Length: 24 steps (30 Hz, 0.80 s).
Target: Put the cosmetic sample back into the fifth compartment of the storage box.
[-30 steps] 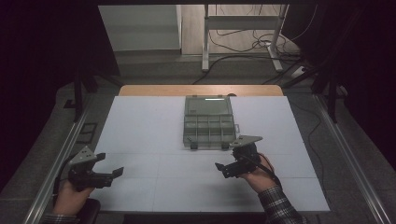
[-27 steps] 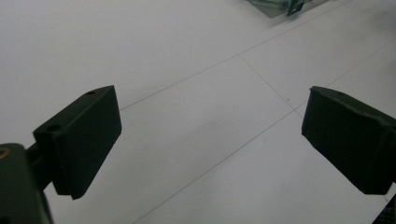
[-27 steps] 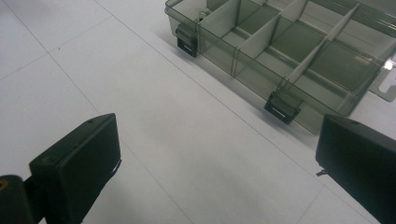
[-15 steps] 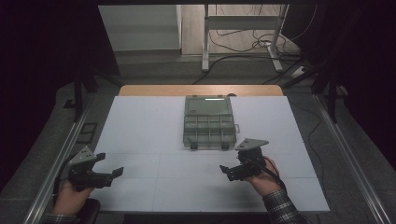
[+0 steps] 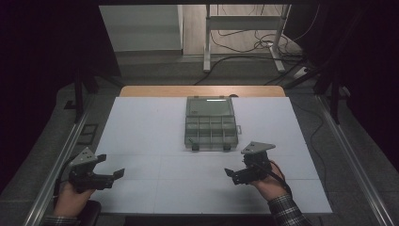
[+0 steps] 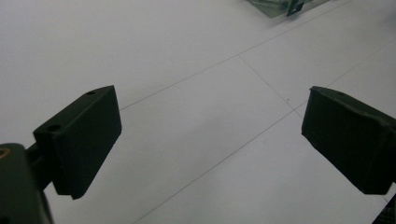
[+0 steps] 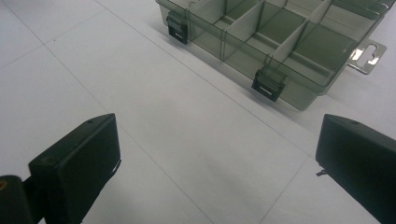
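Both the left gripper (image 5: 109, 175) and right gripper (image 5: 234, 172) hover empty, jaws spread wide, the right nearer the closed compartment box (image 5: 210, 123), seemingly poised for its latches (image 7: 268, 83).

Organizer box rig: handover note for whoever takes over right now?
Left gripper: open, empty, near the table's left front corner.
Right gripper: open, empty, just in front of the box, not touching.
Box: mid-table, lid open and lying flat behind it, compartments look empty, both front latches undone.
Done: box is open.
Left: nothing gripped; probably closing or moving the box, right gripper is best placed.
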Motion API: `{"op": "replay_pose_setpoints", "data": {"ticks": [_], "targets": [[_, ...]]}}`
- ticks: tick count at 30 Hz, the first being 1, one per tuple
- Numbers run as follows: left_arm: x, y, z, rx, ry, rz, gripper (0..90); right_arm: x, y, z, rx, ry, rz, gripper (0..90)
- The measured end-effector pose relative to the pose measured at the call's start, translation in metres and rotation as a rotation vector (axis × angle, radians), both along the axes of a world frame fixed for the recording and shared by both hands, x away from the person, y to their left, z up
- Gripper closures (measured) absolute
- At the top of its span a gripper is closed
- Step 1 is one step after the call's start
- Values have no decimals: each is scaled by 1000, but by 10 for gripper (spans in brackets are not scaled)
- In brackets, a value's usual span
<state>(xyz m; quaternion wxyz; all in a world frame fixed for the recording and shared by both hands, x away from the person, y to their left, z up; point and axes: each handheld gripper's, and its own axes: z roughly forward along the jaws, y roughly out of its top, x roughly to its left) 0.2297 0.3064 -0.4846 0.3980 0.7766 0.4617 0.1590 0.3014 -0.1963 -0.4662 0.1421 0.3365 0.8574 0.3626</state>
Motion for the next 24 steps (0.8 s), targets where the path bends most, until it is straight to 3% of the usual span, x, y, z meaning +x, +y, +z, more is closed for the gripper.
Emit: {"op": "replay_pose_setpoints", "data": {"ticks": [24], "targets": [[0, 0, 0, -2, 2, 2, 57, -13, -28, 5, -29, -49, -61, 3]]}}
